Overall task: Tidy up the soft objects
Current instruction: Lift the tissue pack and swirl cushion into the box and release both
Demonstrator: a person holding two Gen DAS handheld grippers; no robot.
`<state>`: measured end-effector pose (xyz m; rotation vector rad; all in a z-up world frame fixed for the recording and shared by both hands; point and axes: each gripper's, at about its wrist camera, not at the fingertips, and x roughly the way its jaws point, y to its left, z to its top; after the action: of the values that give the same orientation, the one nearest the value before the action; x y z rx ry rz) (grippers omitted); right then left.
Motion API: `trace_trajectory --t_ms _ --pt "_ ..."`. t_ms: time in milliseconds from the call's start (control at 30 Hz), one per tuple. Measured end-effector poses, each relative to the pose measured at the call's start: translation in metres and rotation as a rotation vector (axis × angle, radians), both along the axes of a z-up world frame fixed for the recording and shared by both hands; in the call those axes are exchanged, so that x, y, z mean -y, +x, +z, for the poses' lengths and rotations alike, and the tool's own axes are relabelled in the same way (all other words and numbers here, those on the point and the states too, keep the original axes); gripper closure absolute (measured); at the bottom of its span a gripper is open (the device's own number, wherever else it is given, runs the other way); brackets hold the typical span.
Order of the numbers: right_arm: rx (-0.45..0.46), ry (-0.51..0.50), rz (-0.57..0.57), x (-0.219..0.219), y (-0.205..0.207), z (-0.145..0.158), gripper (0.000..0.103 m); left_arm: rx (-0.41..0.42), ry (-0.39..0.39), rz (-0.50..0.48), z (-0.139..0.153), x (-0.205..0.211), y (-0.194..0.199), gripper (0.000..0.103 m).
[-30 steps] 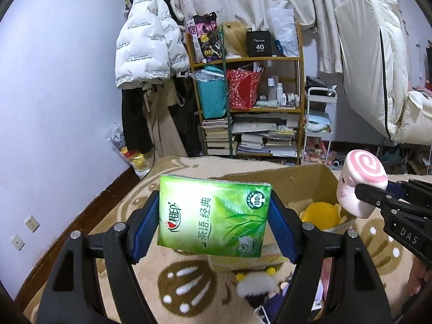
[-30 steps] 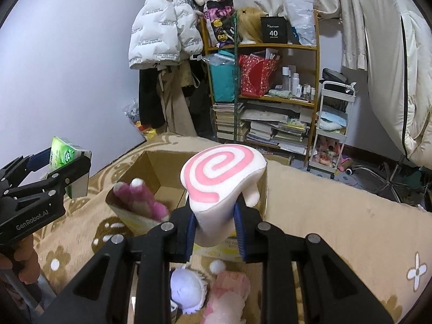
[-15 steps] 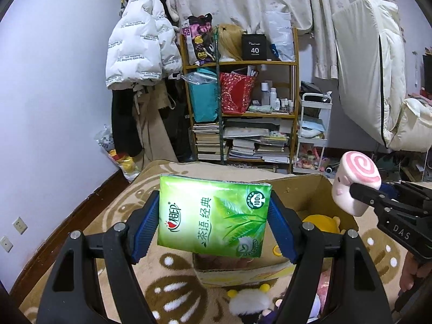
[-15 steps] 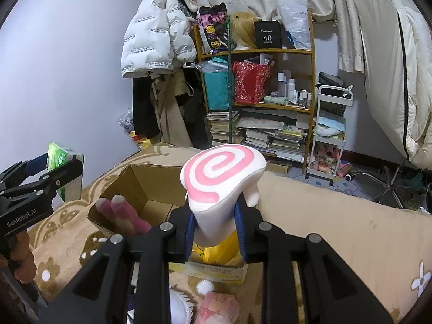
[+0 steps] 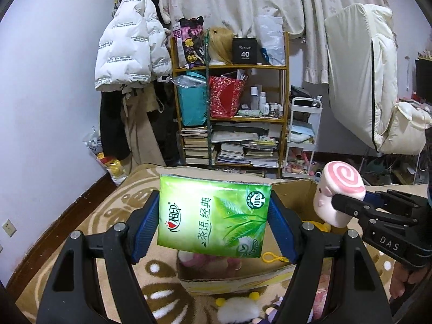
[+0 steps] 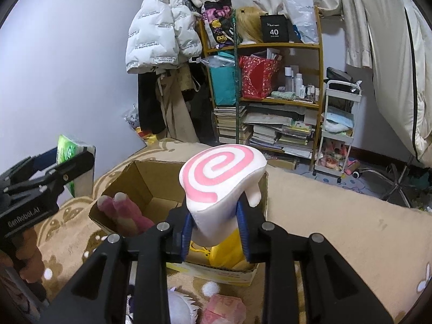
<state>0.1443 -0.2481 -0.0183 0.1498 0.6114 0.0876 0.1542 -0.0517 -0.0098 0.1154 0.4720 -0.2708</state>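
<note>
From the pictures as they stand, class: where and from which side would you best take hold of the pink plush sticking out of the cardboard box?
Probably the two pale-tipped ends of the pink plush, taken from above: they rise over the near-left rim of the cardboard box, while its lower body is hidden inside.

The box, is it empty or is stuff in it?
Not empty. The open box already holds a pink plush and something yellow. How full it is, cannot tell.
</note>
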Motion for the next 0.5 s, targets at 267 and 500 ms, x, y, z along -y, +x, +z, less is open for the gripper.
trace_trajectory --t_ms 267,500 --pt "-0.019 0.06 -0.005 0.008 0.002 -0.007 0.071 -0.025 -0.009 -0.052 -0.007 0.013 0.002 0.028" --pt "-0.027 0.096 -0.006 0.013 0.004 -0.014 0.07 -0.049 0.021 -0.065 -0.017 0.025 0.007 0.028"
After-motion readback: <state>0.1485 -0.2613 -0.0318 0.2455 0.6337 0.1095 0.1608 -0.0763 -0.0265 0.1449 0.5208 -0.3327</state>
